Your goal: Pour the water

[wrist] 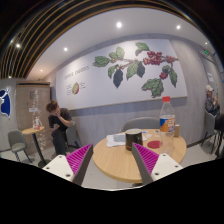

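**Inspector:** One view only, from the gripper camera. The gripper [112, 165] stands wide open and holds nothing; its two pink pads [80, 157] point toward a round wooden bench [120, 160] just ahead.

**Assistant:** Where are the task's things?

**Inspector:** A bottle [167, 116] with an orange cap and a red label stands upright on the far right part of the bench, beyond the right finger and well clear of it. A dark cup [133, 137] stands nearer, roughly in line with the gap between the fingers but not yet inside it. Something flat and white [117, 141] lies left of the cup, and a flat pink thing [152, 144] lies right of it.

**Assistant:** Contents?

**Inspector:** The bottle looks largely clear with pale liquid, though I cannot fix the level. The cup's inside is too dark to judge, so I cannot say whether it is filled. The cap appears to be on.

**Assistant:** The step in hand?

**Inspector:** In my judgement, the approach to the bottle; pouring has not begun. Done well, the gripper should swing right, square its fingers to either side of the bottle's body below the shoulder, and close firmly before lifting. The cup sits close by, so the path should avoid clipping it.

**Assistant:** Surroundings?

**Inspector:** A person [57, 125] stands at a small table far to the left, under a wall mural of leaves [135, 68]. Neither bears on the work.
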Available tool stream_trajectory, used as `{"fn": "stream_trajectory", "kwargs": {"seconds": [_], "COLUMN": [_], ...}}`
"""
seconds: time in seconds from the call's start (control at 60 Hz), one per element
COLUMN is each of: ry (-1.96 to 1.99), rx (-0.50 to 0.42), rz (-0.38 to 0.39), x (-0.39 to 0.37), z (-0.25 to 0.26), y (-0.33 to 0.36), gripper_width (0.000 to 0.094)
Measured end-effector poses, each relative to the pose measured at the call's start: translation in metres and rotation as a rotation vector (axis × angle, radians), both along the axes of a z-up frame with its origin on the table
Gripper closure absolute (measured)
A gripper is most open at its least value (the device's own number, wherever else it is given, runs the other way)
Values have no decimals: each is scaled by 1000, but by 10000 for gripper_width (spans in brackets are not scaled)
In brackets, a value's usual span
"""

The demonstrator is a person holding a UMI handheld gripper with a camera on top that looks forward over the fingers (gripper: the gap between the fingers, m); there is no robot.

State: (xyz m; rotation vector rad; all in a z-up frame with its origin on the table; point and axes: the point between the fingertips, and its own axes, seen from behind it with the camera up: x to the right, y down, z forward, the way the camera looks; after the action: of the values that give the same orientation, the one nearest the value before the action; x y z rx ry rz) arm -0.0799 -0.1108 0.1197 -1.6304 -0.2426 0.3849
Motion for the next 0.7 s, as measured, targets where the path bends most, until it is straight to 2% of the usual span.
{"fn": "stream_trajectory", "kwargs": {"seconds": [0.183,0.233,0.317,0.417,0.567,0.7], "ry": [-47,-56,-63,-80,-103,-88], "rx": [-15,-10,-19,-28,-33,-16], "rz": [-11,-7,-33,-55,-114,-199], "x": [-8,14,6,32,72,115], "z": [0,-11,-1,-16,-11,-1], "y": [6,8,20,39,58,84], "gripper_width": [103,102,103,103,106,102]}}
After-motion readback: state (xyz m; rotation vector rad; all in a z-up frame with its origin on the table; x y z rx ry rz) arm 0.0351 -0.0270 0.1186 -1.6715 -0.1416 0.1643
